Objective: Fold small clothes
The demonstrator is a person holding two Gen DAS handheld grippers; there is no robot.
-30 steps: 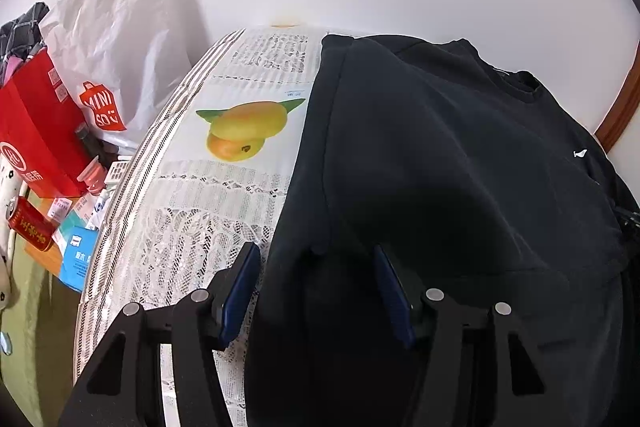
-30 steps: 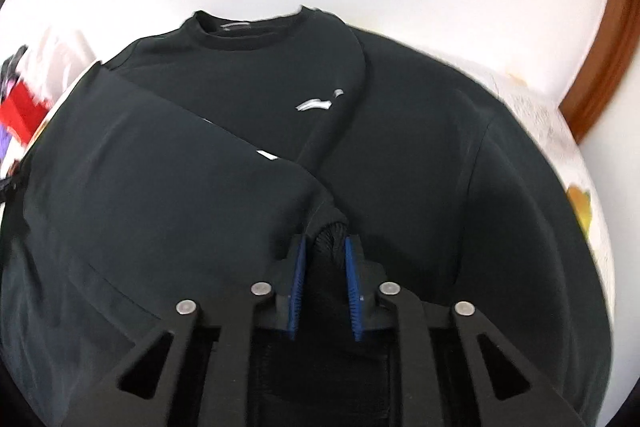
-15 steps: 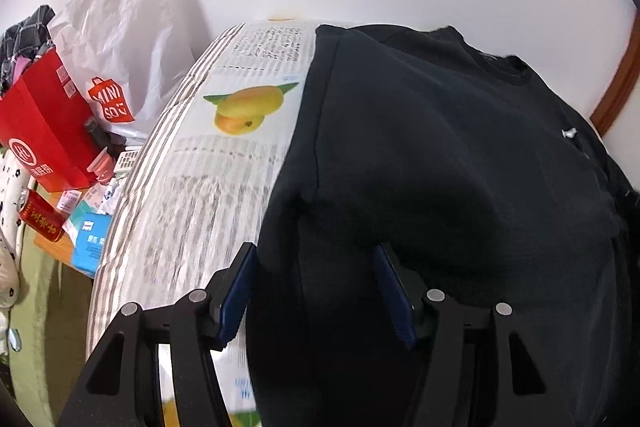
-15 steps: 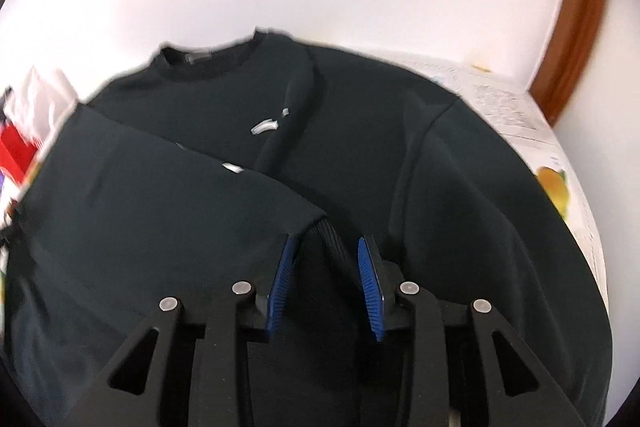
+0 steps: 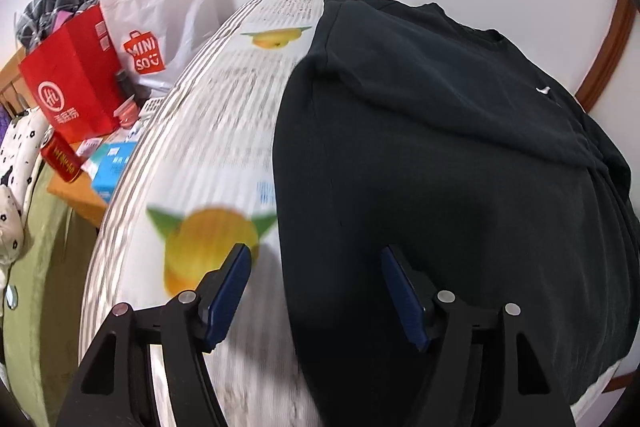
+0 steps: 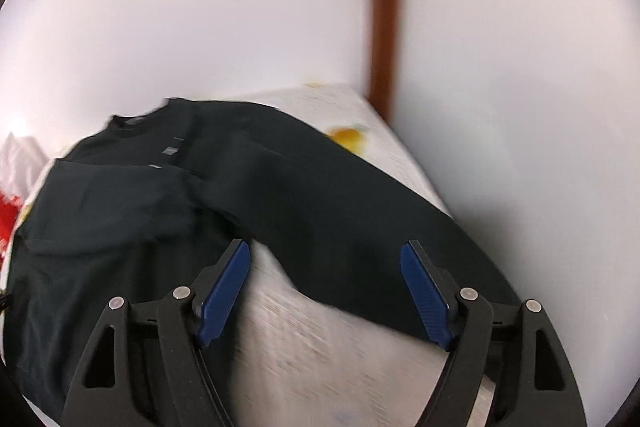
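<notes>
White walls stand behind the table (image 5: pixel 192 163), which is covered with a cloth printed with grey text lines and yellow fruits. On it lies the black sweatshirt (image 5: pixel 440 147), chest up, collar toward the wall, with its left side already turned in over the body. My left gripper (image 5: pixel 316 291) is spread wide and holds nothing; its right finger hovers over the dark fabric and its left finger over the printed cloth, so the folded edge runs between them. My right gripper (image 6: pixel 326 291) is also spread and empty, and in its view the other sleeve (image 6: pixel 360 227) lies stretched out diagonally across the table toward me, not yet folded. I judge that this sleeve is the next thing to take. To do it well I should pinch it near the cuff, lift it only a little, and lay it across the body so that its edge comes parallel to the side already folded. The fabric looks thick, soft and matte, probably heavy knit, so it should keep a fold but may bunch at the shoulder. Beside the table stand a red paper bag (image 5: pixel 72 75) and a white plastic bag (image 5: pixel 160 11).
</notes>
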